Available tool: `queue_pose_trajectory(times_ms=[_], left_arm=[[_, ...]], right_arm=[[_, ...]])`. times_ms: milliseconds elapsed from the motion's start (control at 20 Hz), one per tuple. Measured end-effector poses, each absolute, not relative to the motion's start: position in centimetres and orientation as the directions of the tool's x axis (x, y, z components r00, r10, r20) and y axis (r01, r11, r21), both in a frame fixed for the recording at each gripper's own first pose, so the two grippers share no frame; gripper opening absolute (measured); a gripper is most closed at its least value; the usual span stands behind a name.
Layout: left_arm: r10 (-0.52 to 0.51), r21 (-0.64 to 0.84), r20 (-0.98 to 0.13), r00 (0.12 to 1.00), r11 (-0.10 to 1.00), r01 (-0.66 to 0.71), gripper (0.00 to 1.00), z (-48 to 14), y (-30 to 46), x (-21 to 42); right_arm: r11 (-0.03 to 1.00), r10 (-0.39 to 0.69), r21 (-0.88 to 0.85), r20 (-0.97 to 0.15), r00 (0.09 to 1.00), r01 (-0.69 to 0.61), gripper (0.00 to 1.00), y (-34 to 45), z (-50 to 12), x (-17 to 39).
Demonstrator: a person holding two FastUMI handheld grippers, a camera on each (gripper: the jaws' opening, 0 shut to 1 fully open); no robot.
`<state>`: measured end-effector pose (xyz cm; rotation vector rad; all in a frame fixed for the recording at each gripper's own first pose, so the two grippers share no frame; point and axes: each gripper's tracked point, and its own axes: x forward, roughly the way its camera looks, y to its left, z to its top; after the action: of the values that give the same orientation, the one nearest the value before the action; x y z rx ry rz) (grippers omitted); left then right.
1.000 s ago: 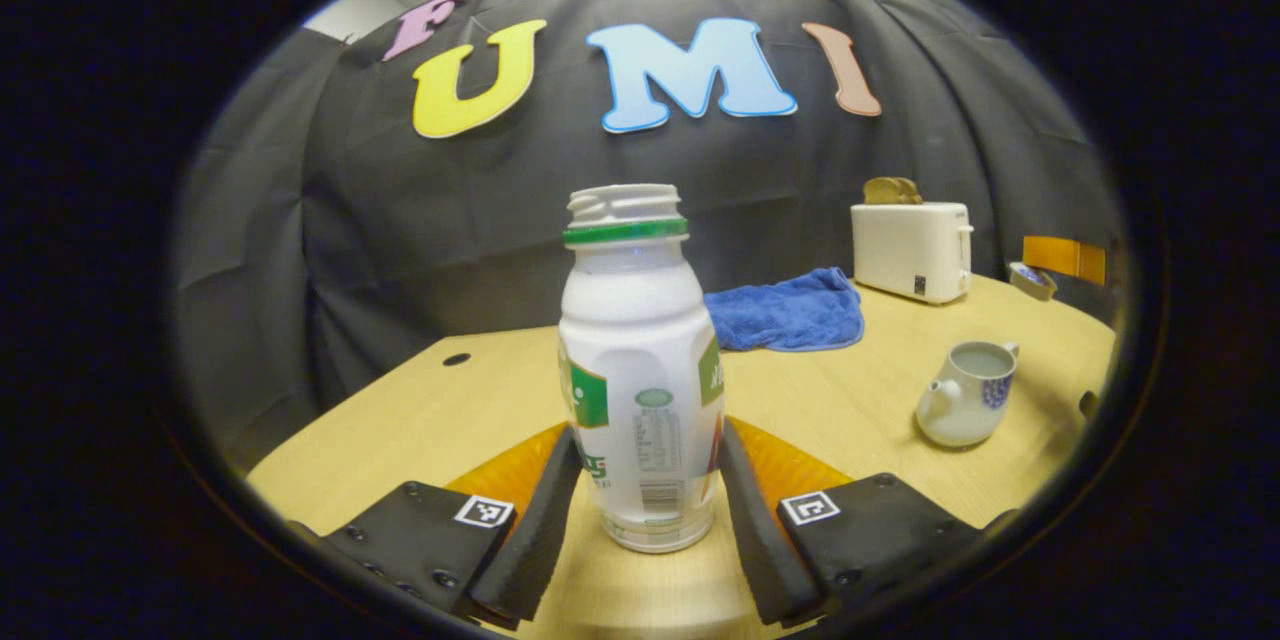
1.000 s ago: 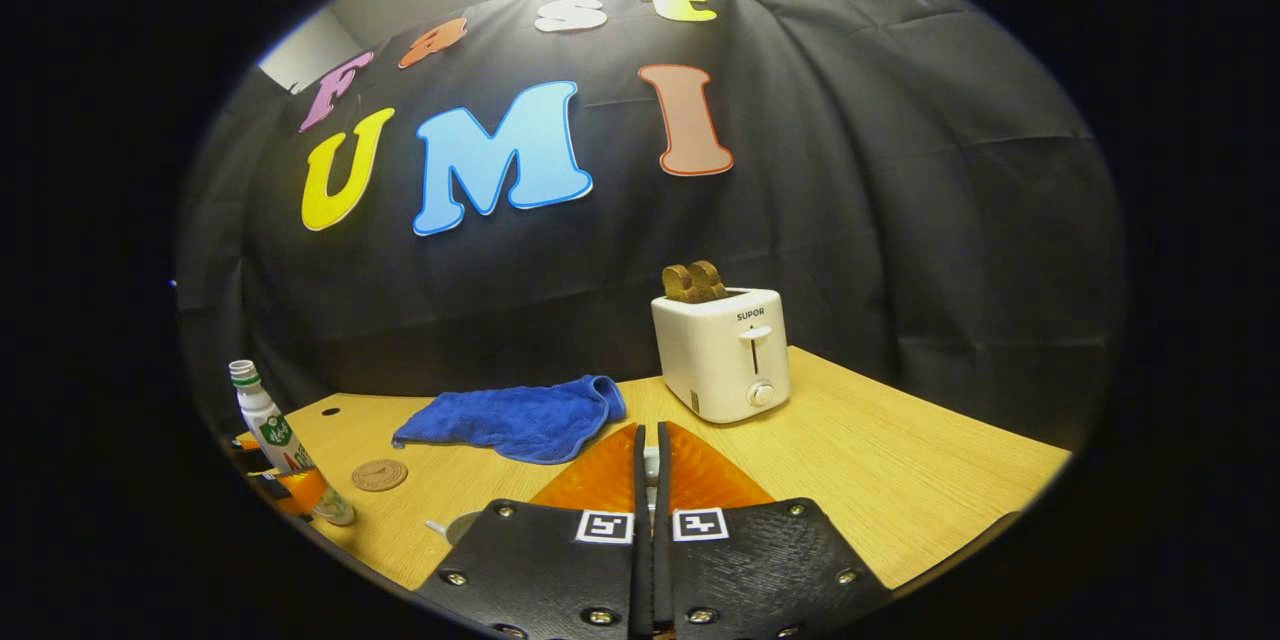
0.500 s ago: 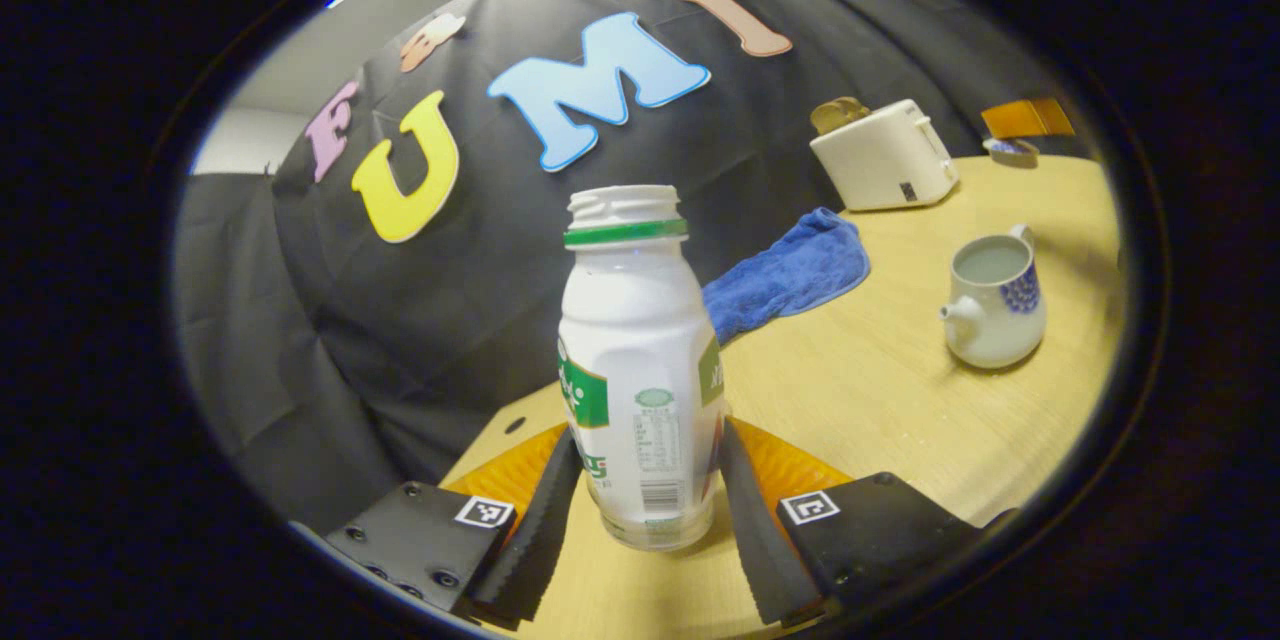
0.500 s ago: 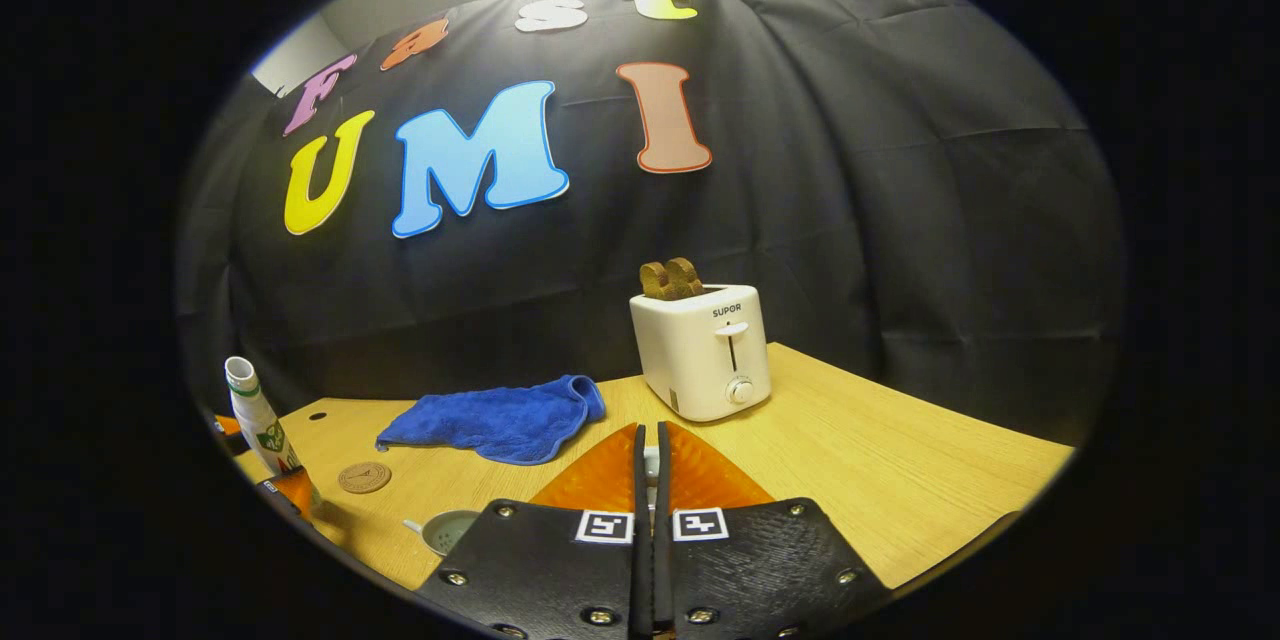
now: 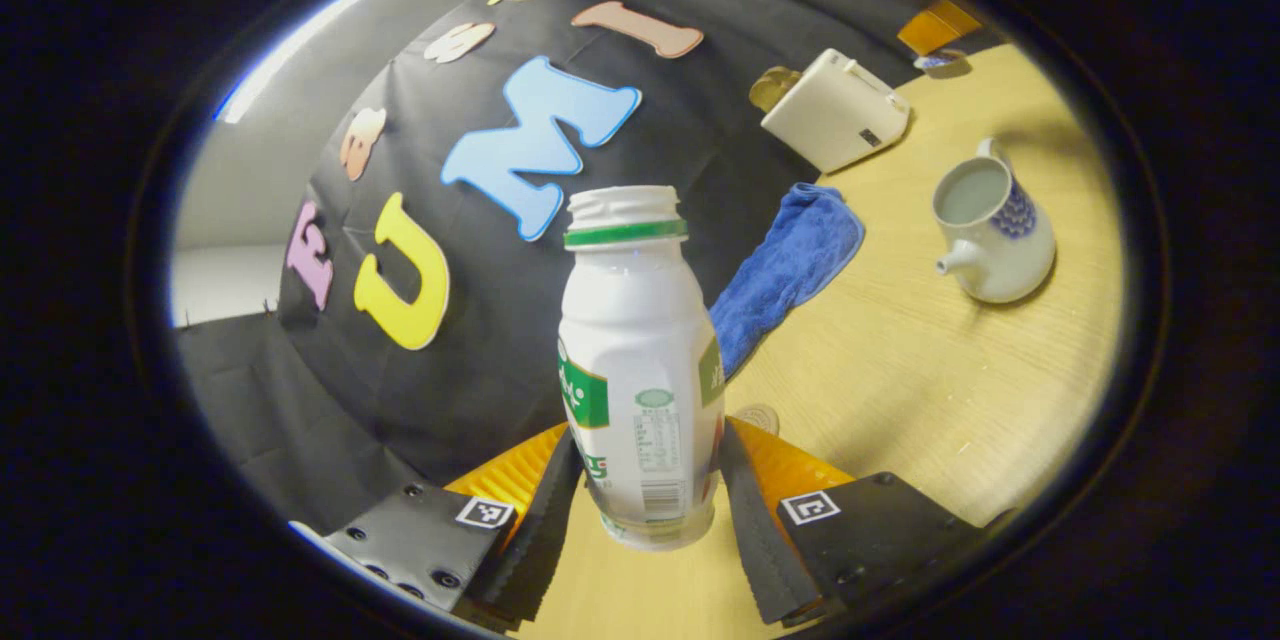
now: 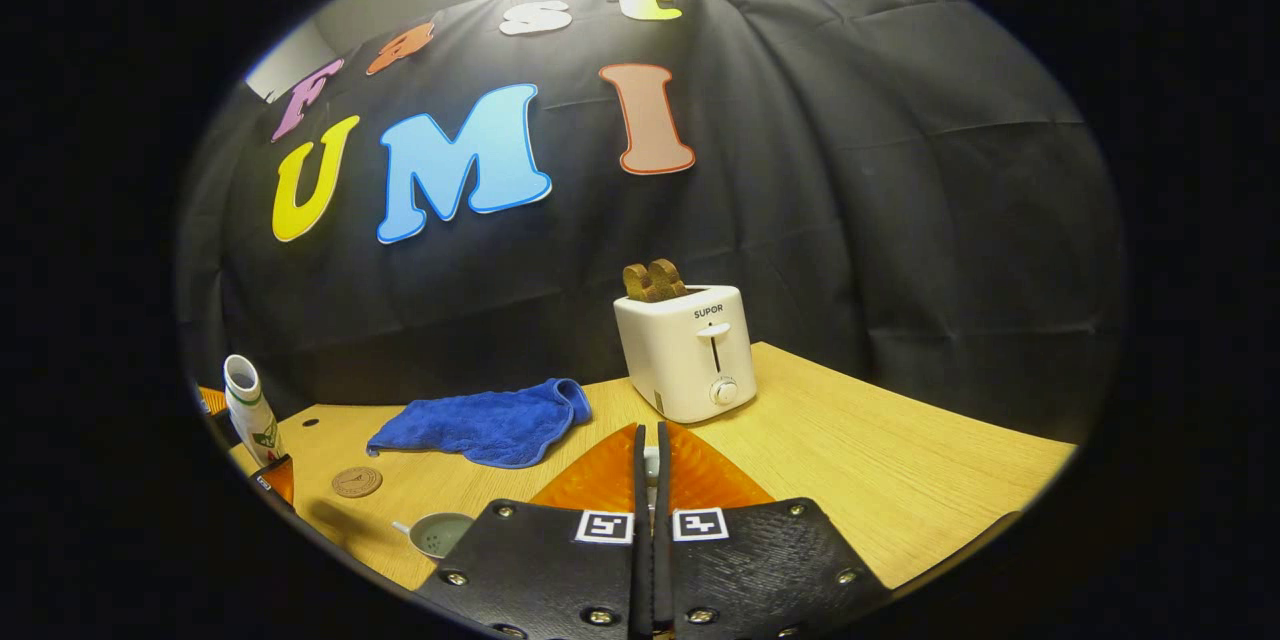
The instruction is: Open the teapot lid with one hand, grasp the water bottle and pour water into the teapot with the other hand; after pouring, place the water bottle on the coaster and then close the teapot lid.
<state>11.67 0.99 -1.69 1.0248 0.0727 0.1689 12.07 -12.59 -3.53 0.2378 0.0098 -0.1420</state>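
My left gripper (image 5: 650, 435) is shut on a white water bottle (image 5: 640, 360) with a green neck ring and no cap. The bottle is tilted, and the table leans steeply in the left gripper view. A white teapot (image 5: 995, 230) with a blue pattern stands lidless at the upper right, apart from the bottle. The round brown coaster (image 6: 356, 481) lies on the table near the bottle (image 6: 250, 407) and the teapot (image 6: 435, 533). My right gripper (image 6: 649, 435) is shut, with a small pale piece between its fingers. Far off in the left gripper view, the teapot lid (image 5: 940, 60) hangs under that gripper (image 5: 935, 25).
A blue towel (image 6: 480, 425) lies crumpled at the back of the wooden table (image 6: 880, 480). A white toaster (image 6: 685, 350) with toast in it stands to its right. The towel (image 5: 790, 265) and toaster (image 5: 835, 110) sit beyond the bottle.
The left gripper has rolled over further with the bottle, so the table and teapot swing up to the right in its view. The right gripper stays shut and has drifted only slightly.
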Motion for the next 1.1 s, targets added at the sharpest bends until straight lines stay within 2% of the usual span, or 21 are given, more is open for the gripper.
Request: queue_pose_trajectory(times_ms=[350, 500, 550, 600, 700, 750, 800, 850, 900, 1100], left_arm=[[0.136, 0.952, 0.1, 0.986, 0.276, -0.135, 0.87, 0.7, -1.4, 12.2], [0.113, 0.969, 0.109, 0.988, 0.208, -0.131, 0.82, 0.8, -2.6, 12.8], [0.11, 0.973, 0.113, 0.987, 0.189, -0.133, 0.76, 0.8, -2.8, 12.9], [0.107, 0.977, 0.115, 0.988, 0.17, -0.132, 0.76, 0.7, -3.1, 13.0], [0.099, 0.984, 0.112, 0.989, 0.128, -0.124, 0.84, 0.7, -3.4, 13.1], [0.094, 0.987, 0.111, 0.989, 0.105, -0.121, 0.82, 0.6, -3.7, 13.3], [0.091, 0.99, 0.109, 0.99, 0.085, -0.117, 0.87, 0.6, -3.8, 13.5], [0.088, 0.991, 0.11, 0.99, 0.066, -0.116, 0.87, 0.5, -4.0, 13.5], [0.086, 0.992, 0.112, 0.99, 0.049, -0.116, 0.82, 0.5, -4.1, 13.6], [0.069, 0.994, 0.114, 0.991, -0.012, -0.113, 0.82, 0.4, -5.0, 14.0]], right_arm=[[0.956, -0.153, 0.247, -0.036, 0.988, 0.157, 0.0, -13.1, -3.8, 12.1], [0.951, -0.158, 0.263, -0.041, 0.987, 0.163, 0.0, -13.5, -4.0, 12.1], [0.949, -0.16, 0.269, -0.042, 0.986, 0.166, 0.0, -13.6, -4.0, 12.1], [0.946, -0.161, 0.276, -0.045, 0.986, 0.168, 0.0, -13.7, -4.1, 12.1], [0.942, -0.161, 0.291, -0.047, 0.986, 0.168, 0.0, -13.9, -4.1, 12.1], [0.94, -0.163, 0.297, -0.048, 0.986, 0.169, 0.0, -14.0, -4.1, 12.0], [0.937, -0.163, 0.304, -0.048, 0.985, 0.17, 0.0, -14.1, -4.1, 12.0], [0.935, -0.161, 0.312, -0.047, 0.986, 0.168, 0.0, -14.1, -4.0, 12.0], [0.934, -0.16, 0.317, -0.047, 0.986, 0.167, 0.0, -14.1, -4.0, 12.0], [0.931, -0.164, 0.325, -0.045, 0.986, 0.169, 0.0, -14.4, -3.9, 11.9]])
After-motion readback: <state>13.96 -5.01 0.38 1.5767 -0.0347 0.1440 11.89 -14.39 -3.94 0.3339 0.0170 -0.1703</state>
